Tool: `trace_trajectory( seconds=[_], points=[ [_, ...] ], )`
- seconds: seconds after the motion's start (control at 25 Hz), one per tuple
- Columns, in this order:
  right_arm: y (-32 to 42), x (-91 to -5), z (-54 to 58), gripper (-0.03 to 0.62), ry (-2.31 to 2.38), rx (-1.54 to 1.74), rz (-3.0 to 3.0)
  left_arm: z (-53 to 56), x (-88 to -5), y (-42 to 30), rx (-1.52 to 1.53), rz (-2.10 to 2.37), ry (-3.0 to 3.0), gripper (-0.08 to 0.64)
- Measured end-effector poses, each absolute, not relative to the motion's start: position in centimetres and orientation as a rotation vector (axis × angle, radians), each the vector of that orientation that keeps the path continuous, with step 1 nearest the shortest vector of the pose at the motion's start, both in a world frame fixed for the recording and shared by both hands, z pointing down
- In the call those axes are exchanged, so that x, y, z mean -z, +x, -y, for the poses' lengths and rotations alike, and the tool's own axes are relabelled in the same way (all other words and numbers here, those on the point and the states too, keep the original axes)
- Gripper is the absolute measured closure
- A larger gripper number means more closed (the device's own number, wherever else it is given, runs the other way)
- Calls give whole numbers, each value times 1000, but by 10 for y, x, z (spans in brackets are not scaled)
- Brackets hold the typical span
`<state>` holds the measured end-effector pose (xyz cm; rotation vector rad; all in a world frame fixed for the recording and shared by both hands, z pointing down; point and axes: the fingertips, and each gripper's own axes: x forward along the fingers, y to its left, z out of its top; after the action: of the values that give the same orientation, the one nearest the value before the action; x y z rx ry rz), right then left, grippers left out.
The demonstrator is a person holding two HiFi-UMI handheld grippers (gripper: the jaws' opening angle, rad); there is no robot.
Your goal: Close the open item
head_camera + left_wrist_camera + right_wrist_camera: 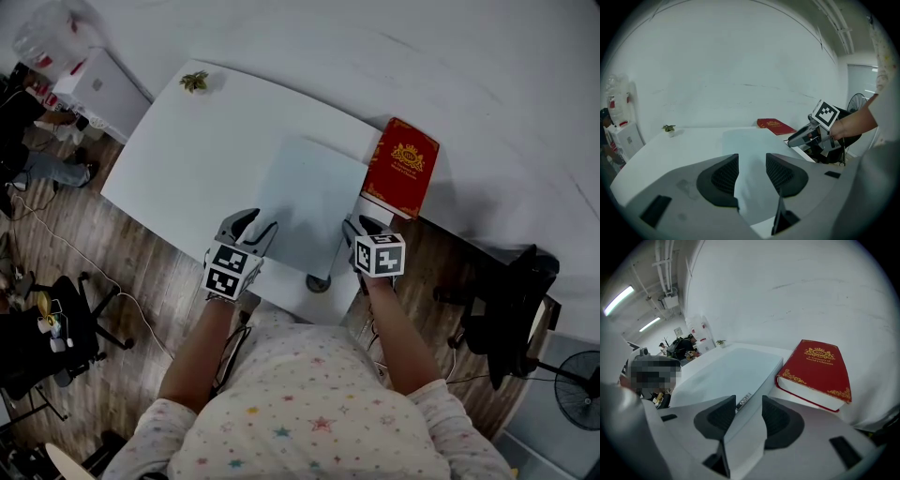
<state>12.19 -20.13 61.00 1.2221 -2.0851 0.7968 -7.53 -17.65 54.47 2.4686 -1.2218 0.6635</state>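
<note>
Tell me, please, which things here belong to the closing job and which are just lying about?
In the job: pale flat case; left gripper and right gripper, both open at its near corners.
Lying about: red book, small plant, black chair, fan.

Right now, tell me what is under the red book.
The red book lies shut on the white table, beside the pale flat slab. Only tabletop shows round its edges; anything directly beneath it is covered.

Red book (401, 167) bears gold ornament; case (309, 202) looks pale-blue.
</note>
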Motion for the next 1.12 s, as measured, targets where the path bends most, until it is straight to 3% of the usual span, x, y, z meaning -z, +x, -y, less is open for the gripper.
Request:
trace_trajectory(
  seconds=[0.28, 0.44, 0.76, 1.12],
  points=[
    [134, -587, 192, 444, 1233, -748, 2152, 175, -525, -66, -581, 1234, 2500, 382],
    [138, -568, 188, 498, 1231, -715, 2200, 174, -518, -56, -562, 1226, 2509, 389],
    [145, -533, 185, 569, 1251, -653, 2278, 172, -497, -36, -489, 1204, 2532, 458],
    [152, -482, 184, 592, 1330, -534, 2404, 167, -462, -21, -325, 1170, 2553, 531]
  ],
)
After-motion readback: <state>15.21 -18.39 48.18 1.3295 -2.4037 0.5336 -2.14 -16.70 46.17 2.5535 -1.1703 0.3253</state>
